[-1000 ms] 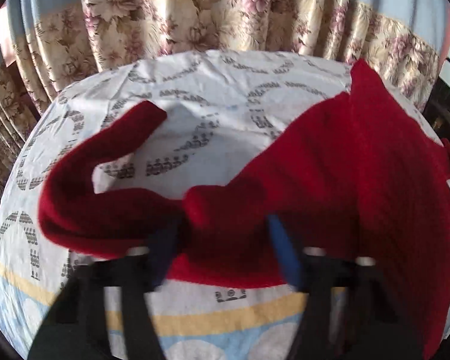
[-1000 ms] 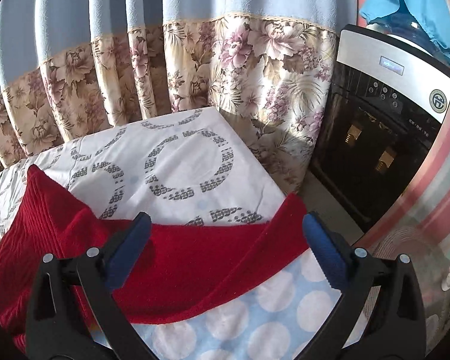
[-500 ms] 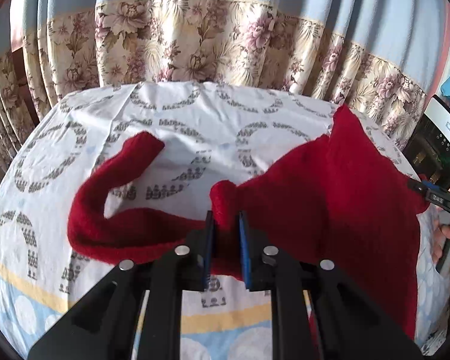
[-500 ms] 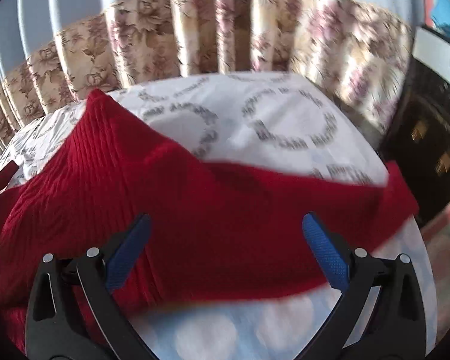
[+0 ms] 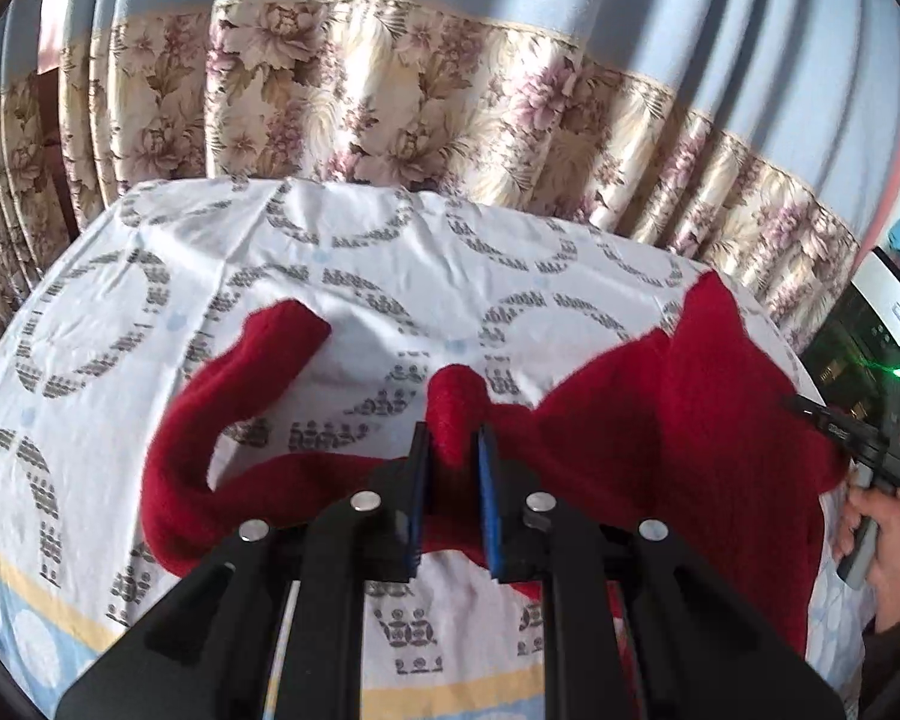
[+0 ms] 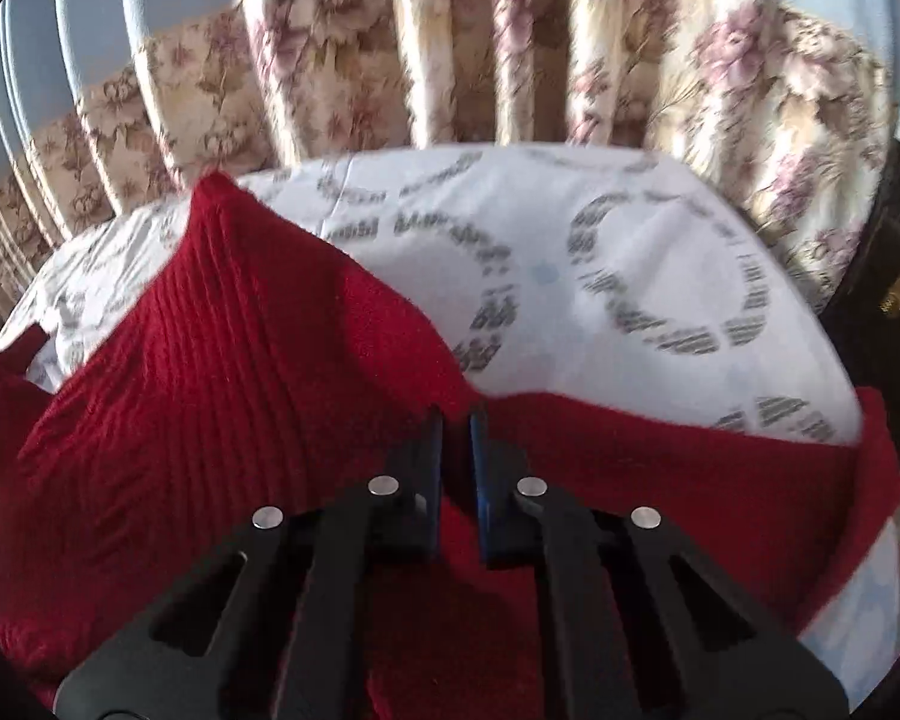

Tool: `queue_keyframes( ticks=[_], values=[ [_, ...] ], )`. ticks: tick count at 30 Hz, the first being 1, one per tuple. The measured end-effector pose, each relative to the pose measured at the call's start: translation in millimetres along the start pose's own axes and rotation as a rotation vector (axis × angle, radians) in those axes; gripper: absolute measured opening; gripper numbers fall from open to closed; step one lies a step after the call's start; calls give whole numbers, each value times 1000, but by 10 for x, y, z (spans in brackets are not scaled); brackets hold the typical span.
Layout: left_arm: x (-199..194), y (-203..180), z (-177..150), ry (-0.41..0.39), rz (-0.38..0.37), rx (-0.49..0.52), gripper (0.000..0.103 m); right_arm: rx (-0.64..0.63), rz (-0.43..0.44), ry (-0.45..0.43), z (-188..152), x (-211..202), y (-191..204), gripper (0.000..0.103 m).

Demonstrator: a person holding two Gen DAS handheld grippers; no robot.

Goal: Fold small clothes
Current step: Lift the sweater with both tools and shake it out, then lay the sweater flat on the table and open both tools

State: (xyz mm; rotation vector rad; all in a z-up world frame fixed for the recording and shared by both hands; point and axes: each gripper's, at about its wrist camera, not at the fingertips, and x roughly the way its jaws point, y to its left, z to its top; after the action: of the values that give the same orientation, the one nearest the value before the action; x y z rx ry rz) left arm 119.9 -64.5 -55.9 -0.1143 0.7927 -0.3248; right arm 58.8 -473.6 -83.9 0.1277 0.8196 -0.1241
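A red knitted sweater (image 5: 678, 438) lies on the table's white patterned cloth (image 5: 390, 276), one sleeve (image 5: 234, 384) curled out to the left. My left gripper (image 5: 453, 444) is shut on a bunched fold of the sweater near the sleeve's base. In the right wrist view the sweater (image 6: 222, 372) fills the lower left, and my right gripper (image 6: 456, 426) is shut on its upper edge. The right gripper also shows in the left wrist view (image 5: 840, 432), held in a hand at the sweater's right edge.
Floral and blue curtains (image 5: 390, 102) hang behind the table. A black and white appliance (image 5: 870, 348) stands to the right of the table. The cloth (image 6: 660, 276) runs to the table's right edge, with a dotted blue border at the front.
My left gripper closed on the sweater fold and lifted a little. My right gripper moved left over the sweater and went from wide open to shut on its edge.
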Motion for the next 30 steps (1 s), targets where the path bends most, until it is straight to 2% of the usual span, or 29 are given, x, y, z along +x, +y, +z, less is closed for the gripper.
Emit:
queue_keyframes(
  ticks=[3,7,9,15,18,23,27,29,30],
  values=[
    [-63,14,117,-34,28,1,15,-2,-46,-59,98,-201,-43,8],
    [-272,144,423,-131,74,-20,15,2,-83,-145,355,-483,-167,7],
    [-451,255,644,-203,127,-19,14,-15,-110,-182,523,-582,-212,5],
    [-884,727,1190,-344,241,-46,14,-54,-146,-221,1045,-603,-346,5],
    [-885,911,1393,-361,274,-53,14,-95,-149,-214,1242,-427,-250,5],
    [-654,1024,1707,-372,325,-39,14,-163,-152,-210,1592,-80,63,5],
    [-541,1038,1836,-411,341,-56,15,-193,-168,-265,1823,20,279,5],
    [-329,1062,1830,-371,391,-46,18,-209,-198,-287,1837,84,337,10],
    [-114,1133,1814,-293,408,-53,23,-227,-223,-253,1826,222,357,18]
  ],
)
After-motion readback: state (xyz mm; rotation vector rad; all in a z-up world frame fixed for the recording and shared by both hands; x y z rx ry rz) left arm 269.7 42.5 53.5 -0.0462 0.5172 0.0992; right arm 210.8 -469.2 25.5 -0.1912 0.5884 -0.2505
